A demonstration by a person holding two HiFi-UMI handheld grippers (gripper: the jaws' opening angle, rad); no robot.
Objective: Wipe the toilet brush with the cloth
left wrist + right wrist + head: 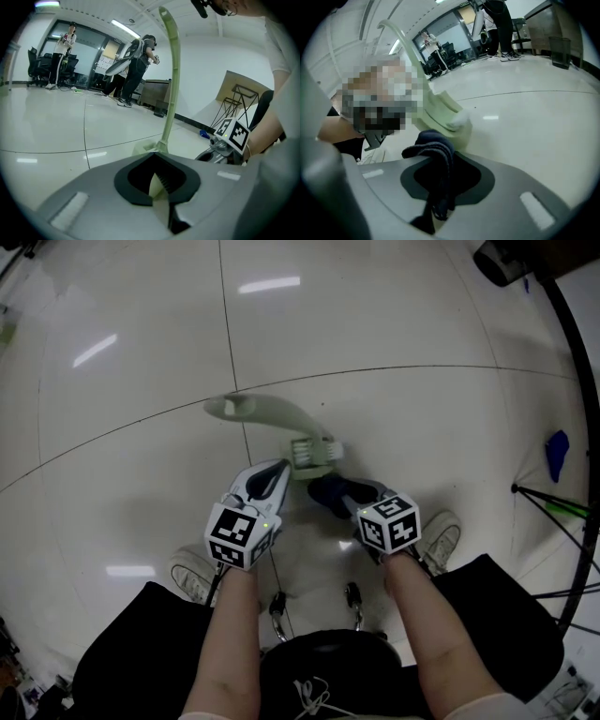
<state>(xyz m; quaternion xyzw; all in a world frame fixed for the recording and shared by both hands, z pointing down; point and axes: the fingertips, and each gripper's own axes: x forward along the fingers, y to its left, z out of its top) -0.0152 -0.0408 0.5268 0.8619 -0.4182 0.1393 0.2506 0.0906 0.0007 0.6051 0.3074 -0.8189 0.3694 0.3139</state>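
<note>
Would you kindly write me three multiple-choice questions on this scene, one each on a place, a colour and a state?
1. Where is the cloth?
A. in a bucket
B. in the right gripper
C. on a shelf
2. What colour is the toilet brush?
A. red
B. black
C. pale green
3. How is the left gripper?
A. open and empty
B. shut on the toilet brush
C. shut on the cloth

1 B: the right gripper view shows dark blue fabric pinched between its jaws.
2 C: handle and head are pale green in every view.
3 B: its jaws close on a pale green part of the brush.
</note>
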